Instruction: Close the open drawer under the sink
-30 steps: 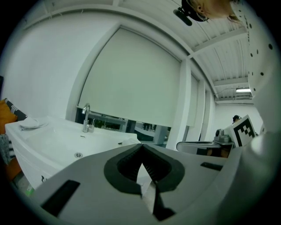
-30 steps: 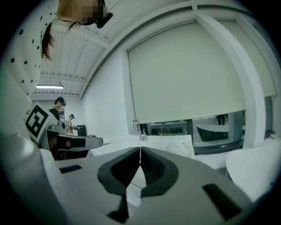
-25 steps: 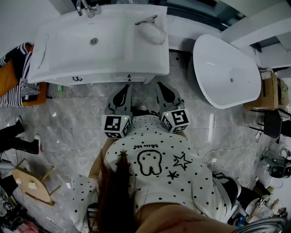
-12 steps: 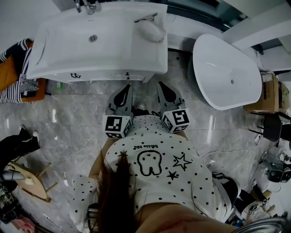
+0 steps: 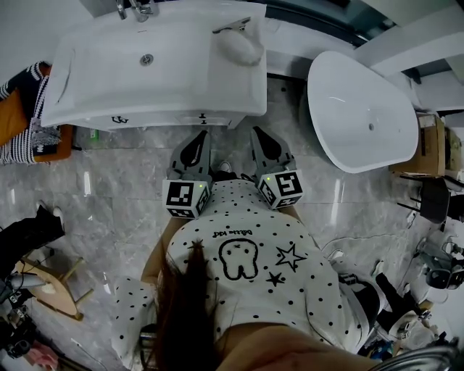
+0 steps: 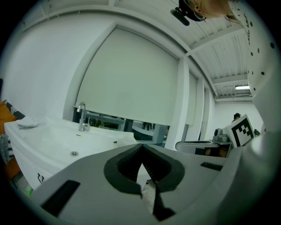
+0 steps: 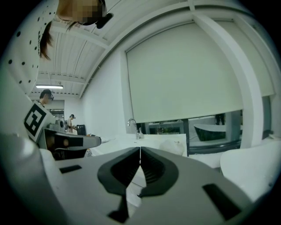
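So the drawer [image 5: 156, 122] runs sideways just ahead; left gripper [image 5: 199, 136] faces it, right gripper [image 5: 256, 133] sits off its end, both clenched empty.

The head view looks steeply down from above the person, with the sink [image 5: 181, 72] at the upper left of the frame and the bathtub [image 5: 362, 109] at the upper right. Both gripper views sit low and near the sink, facing it almost level along their own jaws. All three share the sink and its faucet [image 5: 138, 9]. The right gripper view also catches the bathtub at its lower right.
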